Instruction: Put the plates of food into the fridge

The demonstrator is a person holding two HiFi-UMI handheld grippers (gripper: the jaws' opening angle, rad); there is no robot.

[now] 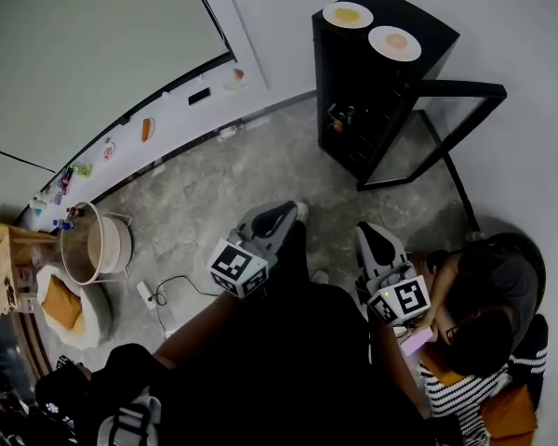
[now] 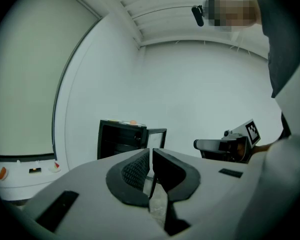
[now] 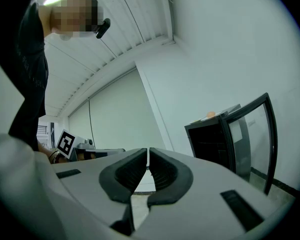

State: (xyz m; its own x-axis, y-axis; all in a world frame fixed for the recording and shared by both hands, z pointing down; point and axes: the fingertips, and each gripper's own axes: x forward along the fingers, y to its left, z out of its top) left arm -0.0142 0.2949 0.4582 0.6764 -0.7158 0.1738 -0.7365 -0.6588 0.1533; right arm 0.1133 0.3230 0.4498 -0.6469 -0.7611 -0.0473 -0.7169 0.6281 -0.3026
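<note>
One small black fridge (image 1: 344, 72) stands against the white wall, box-shaped, with its glass-paned door (image 1: 460, 88) swung wide open. On its flat top lie two round white plates, side by side and not touching. The yellow-food plate (image 1: 347, 14) is toward the wall and the orange-food plate (image 1: 394, 42) is nearer the door side. Neither is inside the fridge.

Two grippers are held out low in front of the person, both pointing toward the fridge and well apart from it. Each has a smooth grey shell and one cube with square black-and-white markers. The left gripper (image 1: 277, 217) extends from a bare forearm. Its two dark, ribbed fingers (image 2: 135, 170) stand together with only a hairline slit between the tips, and nothing is between them. The right gripper (image 1: 376, 240) is level beside it, and its two fingers (image 3: 166, 176) are likewise closed on nothing. In both gripper views the fridge appears just past the fingertips.

The floor (image 1: 223, 184) is mottled grey stone. On it are one white power strip (image 1: 149, 294) with a black cable and one round pale bucket (image 1: 98, 244) at the left. A second person (image 1: 484, 342) in a black-and-white striped top is low down beside the right gripper.
</note>
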